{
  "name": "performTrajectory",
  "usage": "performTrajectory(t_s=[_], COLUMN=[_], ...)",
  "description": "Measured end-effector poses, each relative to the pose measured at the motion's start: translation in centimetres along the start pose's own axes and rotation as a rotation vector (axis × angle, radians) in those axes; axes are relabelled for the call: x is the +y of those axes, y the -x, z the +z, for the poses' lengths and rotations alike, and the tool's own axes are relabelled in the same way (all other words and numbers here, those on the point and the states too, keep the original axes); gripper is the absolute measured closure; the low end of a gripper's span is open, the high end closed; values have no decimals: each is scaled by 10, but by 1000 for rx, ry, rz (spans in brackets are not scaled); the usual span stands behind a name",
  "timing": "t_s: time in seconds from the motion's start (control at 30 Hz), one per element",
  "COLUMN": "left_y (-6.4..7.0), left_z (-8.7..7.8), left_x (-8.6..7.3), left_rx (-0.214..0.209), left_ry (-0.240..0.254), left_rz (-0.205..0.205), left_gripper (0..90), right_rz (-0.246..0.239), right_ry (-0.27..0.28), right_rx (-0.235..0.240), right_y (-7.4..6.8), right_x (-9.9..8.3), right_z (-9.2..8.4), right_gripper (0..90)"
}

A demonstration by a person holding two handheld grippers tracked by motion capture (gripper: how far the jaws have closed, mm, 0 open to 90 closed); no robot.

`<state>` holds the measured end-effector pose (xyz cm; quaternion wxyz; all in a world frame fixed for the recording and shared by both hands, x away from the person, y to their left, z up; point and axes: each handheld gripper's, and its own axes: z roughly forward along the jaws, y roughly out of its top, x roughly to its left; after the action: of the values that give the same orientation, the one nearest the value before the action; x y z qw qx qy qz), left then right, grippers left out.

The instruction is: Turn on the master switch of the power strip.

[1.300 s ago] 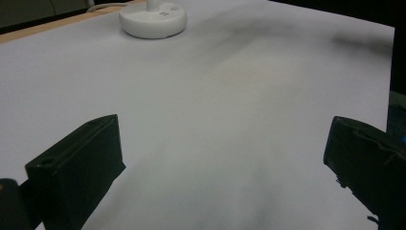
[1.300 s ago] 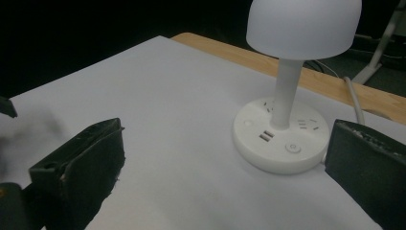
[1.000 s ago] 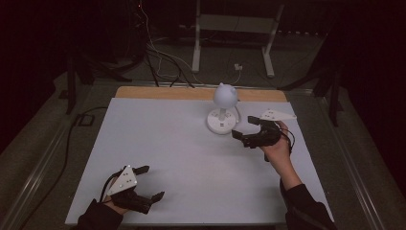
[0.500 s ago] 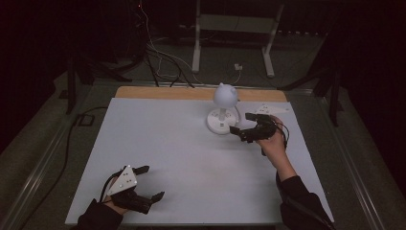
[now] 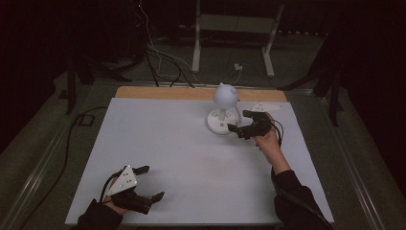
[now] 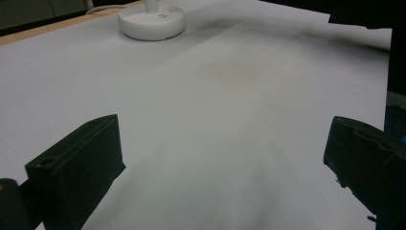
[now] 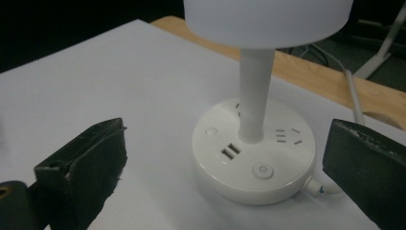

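The lamp (image 5: 224,110) stands at the far side of the white worktop (image 5: 167,143), its round base with a power button (image 7: 263,171) facing the right gripper (image 5: 244,125). This gripper hovers just beside the base with jaws spread, probably to reach the button or the stem. The left gripper (image 5: 143,184) rests at the near edge, well apart, jaws spread, likely only waiting
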<state>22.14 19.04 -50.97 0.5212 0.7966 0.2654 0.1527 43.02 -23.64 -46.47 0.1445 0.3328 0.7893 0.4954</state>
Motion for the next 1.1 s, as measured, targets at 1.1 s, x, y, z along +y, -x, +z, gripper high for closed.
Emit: performTrajectory(t_s=[1.1], left_y=[-2], left_z=[0], left_x=[0], left_rx=[-1], left_ry=[11], left_rz=[-11], left_gripper=[3], right_rz=[-27], right_ry=[-105], right_rx=[-91], right_y=[20], right_x=[-12], right_z=[39], right_gripper=[288])
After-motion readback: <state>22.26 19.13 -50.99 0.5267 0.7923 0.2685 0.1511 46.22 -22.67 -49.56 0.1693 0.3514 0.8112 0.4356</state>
